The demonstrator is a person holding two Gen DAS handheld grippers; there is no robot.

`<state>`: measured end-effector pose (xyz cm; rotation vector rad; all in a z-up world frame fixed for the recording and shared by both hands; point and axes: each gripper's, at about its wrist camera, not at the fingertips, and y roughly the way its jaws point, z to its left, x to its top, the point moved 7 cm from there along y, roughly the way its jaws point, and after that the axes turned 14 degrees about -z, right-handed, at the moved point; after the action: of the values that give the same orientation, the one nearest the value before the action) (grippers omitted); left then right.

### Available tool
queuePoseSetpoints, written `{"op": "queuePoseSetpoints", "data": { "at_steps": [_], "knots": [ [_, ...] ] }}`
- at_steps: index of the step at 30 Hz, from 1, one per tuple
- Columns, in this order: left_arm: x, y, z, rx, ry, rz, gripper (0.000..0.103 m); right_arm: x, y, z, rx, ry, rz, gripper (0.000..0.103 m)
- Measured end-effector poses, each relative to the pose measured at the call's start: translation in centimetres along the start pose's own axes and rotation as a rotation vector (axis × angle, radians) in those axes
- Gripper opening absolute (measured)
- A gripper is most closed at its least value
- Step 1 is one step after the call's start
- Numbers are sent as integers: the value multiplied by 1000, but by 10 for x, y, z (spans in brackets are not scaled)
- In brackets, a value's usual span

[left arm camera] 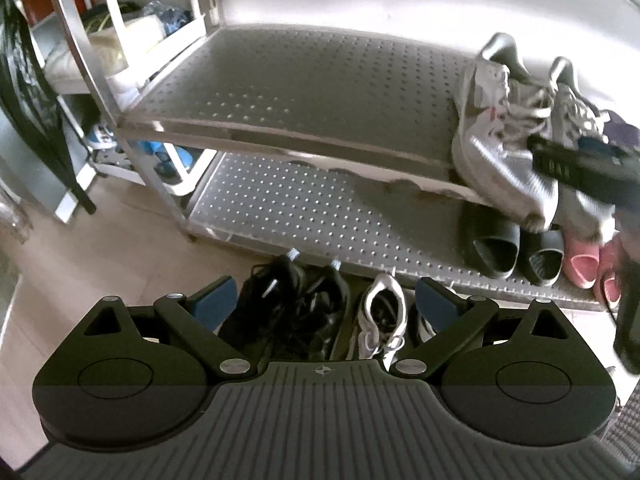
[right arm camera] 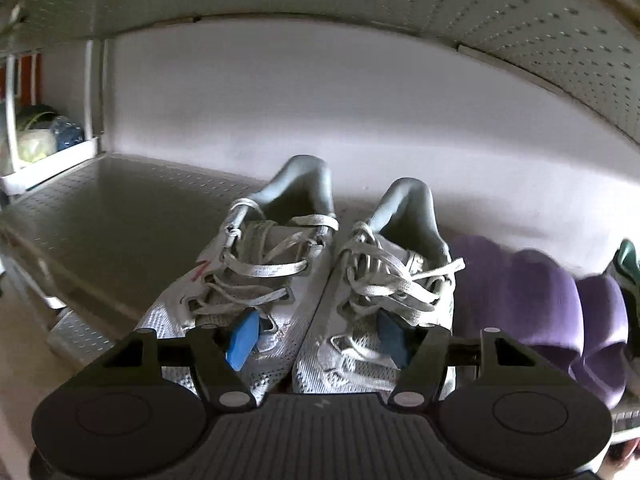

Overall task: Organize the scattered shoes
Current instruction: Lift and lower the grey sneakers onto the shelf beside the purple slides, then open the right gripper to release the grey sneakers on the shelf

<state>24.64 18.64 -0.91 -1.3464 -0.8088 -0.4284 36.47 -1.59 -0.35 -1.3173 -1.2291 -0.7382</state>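
A pair of grey-white lace-up sneakers (right arm camera: 304, 280) stands toes-out on the rack's middle shelf (left arm camera: 304, 92), also in the left wrist view (left arm camera: 500, 140). My right gripper (right arm camera: 318, 336) is open, its blue pads (right arm camera: 244, 338) just over the two toes, holding nothing. It also shows in the left wrist view (left arm camera: 576, 164). My left gripper (left arm camera: 326, 300) is open and empty, above black sneakers (left arm camera: 288, 312) and a white sneaker (left arm camera: 382, 312) on the floor in front of the rack.
Purple slippers (right arm camera: 560, 312) sit right of the grey pair. Black slides (left arm camera: 516, 252) and pink slippers (left arm camera: 588, 264) are on the bottom shelf (left arm camera: 320, 208). A second rack (left arm camera: 120, 40) with bags stands at the left.
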Motion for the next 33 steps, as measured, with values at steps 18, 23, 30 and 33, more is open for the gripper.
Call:
{"op": "queuePoseSetpoints", "data": {
  "at_steps": [18,23,30,33],
  "knots": [
    [-3,8,4,28,6,28,99,14,61,-29,-46,156,76,59],
    [-4,4,18,51,-26,31,99,27,14,-29,34,173,41,72],
    [-9,-1,31,88,-57,51,99,-53,-72,18,274,246,265,73],
    [-11,-3,32,84,-65,62,99,-104,-50,38,259,294,439,59]
  ]
}}
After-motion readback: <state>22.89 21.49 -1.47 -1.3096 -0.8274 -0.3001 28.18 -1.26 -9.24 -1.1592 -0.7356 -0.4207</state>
